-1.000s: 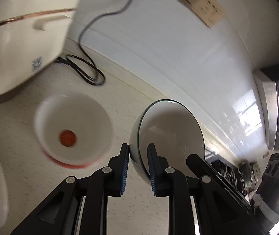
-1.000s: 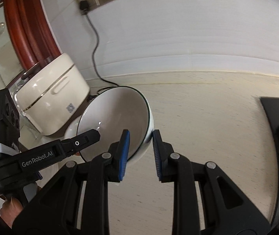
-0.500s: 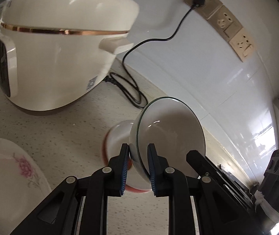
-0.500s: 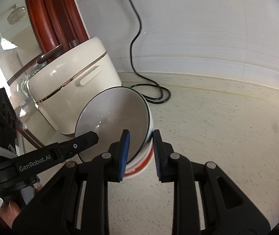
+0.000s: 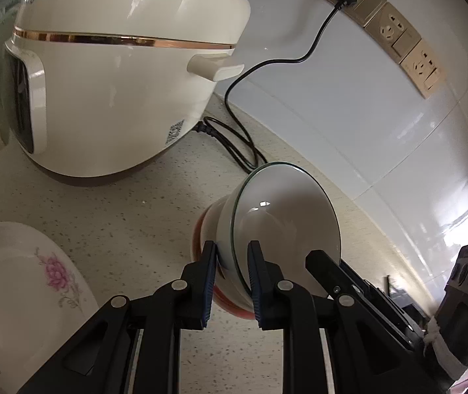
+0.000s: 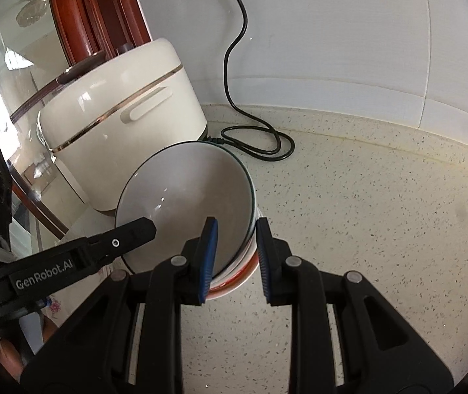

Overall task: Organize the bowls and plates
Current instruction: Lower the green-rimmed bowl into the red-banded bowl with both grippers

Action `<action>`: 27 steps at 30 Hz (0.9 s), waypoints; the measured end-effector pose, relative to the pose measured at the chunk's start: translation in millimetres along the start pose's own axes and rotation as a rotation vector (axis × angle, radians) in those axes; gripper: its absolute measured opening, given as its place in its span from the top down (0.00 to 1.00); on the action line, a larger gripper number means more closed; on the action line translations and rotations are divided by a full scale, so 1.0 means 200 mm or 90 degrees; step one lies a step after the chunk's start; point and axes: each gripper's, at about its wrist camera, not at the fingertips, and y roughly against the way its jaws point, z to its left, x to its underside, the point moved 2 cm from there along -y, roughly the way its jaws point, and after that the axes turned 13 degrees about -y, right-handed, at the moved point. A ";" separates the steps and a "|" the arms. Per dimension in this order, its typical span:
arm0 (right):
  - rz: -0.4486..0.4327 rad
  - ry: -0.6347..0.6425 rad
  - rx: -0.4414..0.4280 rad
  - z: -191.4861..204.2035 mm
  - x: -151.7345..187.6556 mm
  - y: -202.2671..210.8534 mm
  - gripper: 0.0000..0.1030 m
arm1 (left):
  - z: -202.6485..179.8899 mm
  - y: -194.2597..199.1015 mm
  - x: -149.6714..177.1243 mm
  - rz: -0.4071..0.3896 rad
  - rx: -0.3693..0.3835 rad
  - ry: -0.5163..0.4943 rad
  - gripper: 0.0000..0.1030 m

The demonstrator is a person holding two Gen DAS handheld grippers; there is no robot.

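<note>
Left hand-held gripper [image 5: 232, 274]: I have its blue pads straddling the near rim of the green-rimmed bowl [image 5: 286, 226], one pad outside the wall, one inside. Can't tell from my feed whether the pads are pressing the rim or just bracketing it.

Right hand-held gripper [image 6: 234, 256]: released. Its jaws stand wide across the opposite rim of the same bowl [image 6: 184, 197], left pad inside the bowl, right pad outside with a clear gap to the wall.

Bowl position: nested in the red-rimmed bowl [image 5: 209, 229], tilted rather than seated flat. The red band [image 6: 230, 287] shows under it right at the right gripper's fingertips. The stack stands on the speckled tabletop [image 6: 365, 229], directly ahead of both grippers.

Around it:
- rice cooker [image 5: 112, 85] ahead and left of the left gripper, close behind the stack
- its black power cord [image 6: 260, 144] coiled on the tabletop just past the bowls, running up the wall to a socket strip [image 5: 388, 29]
- floral plate [image 5: 20, 292] low on the left gripper's left side, apart from the bowls

The left gripper's body also crosses the right view at lower left [image 6: 79, 256].
</note>
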 end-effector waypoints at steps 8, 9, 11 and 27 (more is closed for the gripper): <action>0.005 0.002 0.005 0.00 0.00 -0.01 0.74 | -0.06 -0.02 0.00 0.007 -0.062 -0.053 0.80; 0.006 0.001 0.005 0.00 0.00 -0.02 0.74 | -0.06 -0.02 0.00 0.006 -0.069 -0.056 0.80; 0.009 0.000 0.003 0.00 0.00 -0.02 0.74 | -0.07 -0.03 -0.01 0.009 -0.080 -0.063 0.80; -0.009 0.000 0.004 0.00 -0.01 0.00 0.73 | -0.04 0.05 0.02 -0.040 -0.078 -0.069 0.63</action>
